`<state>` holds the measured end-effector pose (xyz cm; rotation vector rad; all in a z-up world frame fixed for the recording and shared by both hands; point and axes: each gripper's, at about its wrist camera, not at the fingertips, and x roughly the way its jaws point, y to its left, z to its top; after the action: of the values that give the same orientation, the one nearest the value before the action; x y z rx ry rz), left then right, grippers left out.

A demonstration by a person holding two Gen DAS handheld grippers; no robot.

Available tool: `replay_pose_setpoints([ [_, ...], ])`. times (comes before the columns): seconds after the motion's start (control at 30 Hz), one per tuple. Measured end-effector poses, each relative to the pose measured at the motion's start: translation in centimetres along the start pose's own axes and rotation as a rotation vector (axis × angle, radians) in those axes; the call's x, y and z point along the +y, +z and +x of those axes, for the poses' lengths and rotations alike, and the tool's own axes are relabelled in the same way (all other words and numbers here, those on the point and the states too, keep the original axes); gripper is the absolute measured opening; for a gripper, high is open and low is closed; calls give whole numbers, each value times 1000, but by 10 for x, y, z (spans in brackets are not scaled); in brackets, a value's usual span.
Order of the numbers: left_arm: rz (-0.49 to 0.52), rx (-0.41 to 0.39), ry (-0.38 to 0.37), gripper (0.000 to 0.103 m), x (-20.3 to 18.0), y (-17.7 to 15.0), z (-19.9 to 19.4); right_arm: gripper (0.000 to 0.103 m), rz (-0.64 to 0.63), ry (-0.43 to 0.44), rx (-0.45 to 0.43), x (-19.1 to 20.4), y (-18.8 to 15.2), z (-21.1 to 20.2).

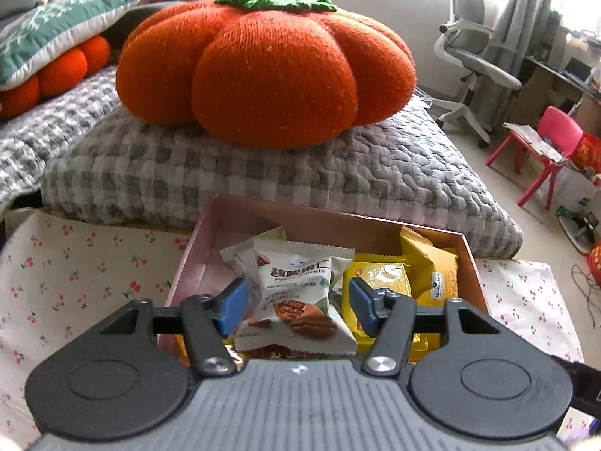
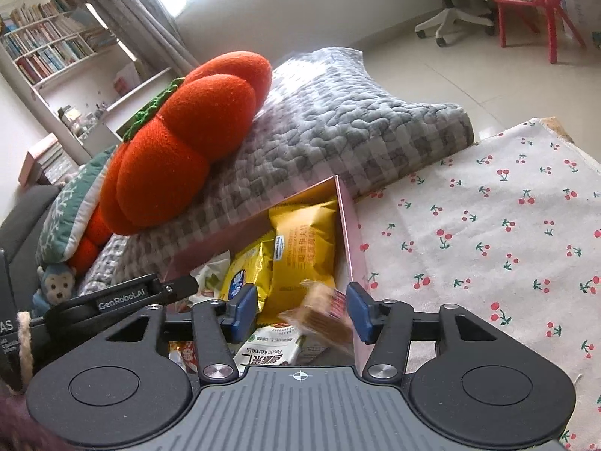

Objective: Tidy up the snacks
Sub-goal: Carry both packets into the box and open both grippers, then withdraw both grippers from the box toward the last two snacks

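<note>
A pink box [image 1: 210, 240] sits on a counter [image 1: 75, 274] covered with a white cloth dotted with little red cherries. The box is full of snack bags. In the left wrist view, a white bag [image 1: 296, 300] with a picture of brown nuts lies on top of the pile, right between the blue pads of the left claw [image 1: 298, 306]. The pads stand apart and do not press it. Beside it are shiny yellow bags [image 1: 379, 282], one leaning on the far wall of the box. In the right wrist view, the right claw [image 2: 302, 312] is also released, and a blurry brown packet [image 2: 323, 319] is between its pads without being squeezed. A tall yellow bag [image 2: 304, 248] stands in the box corner. Behind the box sits a big orange pumpkin pillow [image 1: 263, 67] on a grey checked blanket [image 1: 263, 173].
</note>
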<state>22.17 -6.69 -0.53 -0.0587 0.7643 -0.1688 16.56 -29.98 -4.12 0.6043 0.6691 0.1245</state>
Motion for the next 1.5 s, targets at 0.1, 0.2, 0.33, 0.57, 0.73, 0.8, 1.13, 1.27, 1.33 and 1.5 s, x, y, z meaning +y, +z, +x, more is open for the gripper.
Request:
replay_pose_setpoints([
  [0.1, 3, -1, -10, 68, 0, -1, -9, 65, -5, -4, 2, 3, -1, -6],
  [0.2, 24, 10, -25, 73, 0, -4, -19, 71, -17, -9, 2, 8, -4, -15],
  [0.33, 54, 17, -25, 81, 2, -14, -33, 76, -55, -26, 17, 19, -9, -26],
  [0.57, 79, 24, -31, 94, 7, -37, -62, 85, -104, -42, 31, 38, -21, -47],
  [0.73, 79, 40, -3, 98, 11, -53, -80, 89, -146, -71, 41, 49, -30, -62],
  [0.8, 76, 51, 6, 100, 11, -59, -86, 89, -165, -84, 49, 52, -35, -66],
  [1.13, 60, 30, -11, 103, 25, -90, -95, 91, -254, -141, 69, 51, -66, -76],
  [1.27, 60, 8, -27, 103, 31, -97, -83, 91, -307, -169, 44, 49, -76, -73],
  [1.33, 60, 1, -25, 103, 34, -102, -76, 91, -329, -175, 40, 50, -78, -71],
  [1.5, 11, 27, -54, 103, 38, -105, -61, 95, -345, -188, 15, 49, -81, -67],
])
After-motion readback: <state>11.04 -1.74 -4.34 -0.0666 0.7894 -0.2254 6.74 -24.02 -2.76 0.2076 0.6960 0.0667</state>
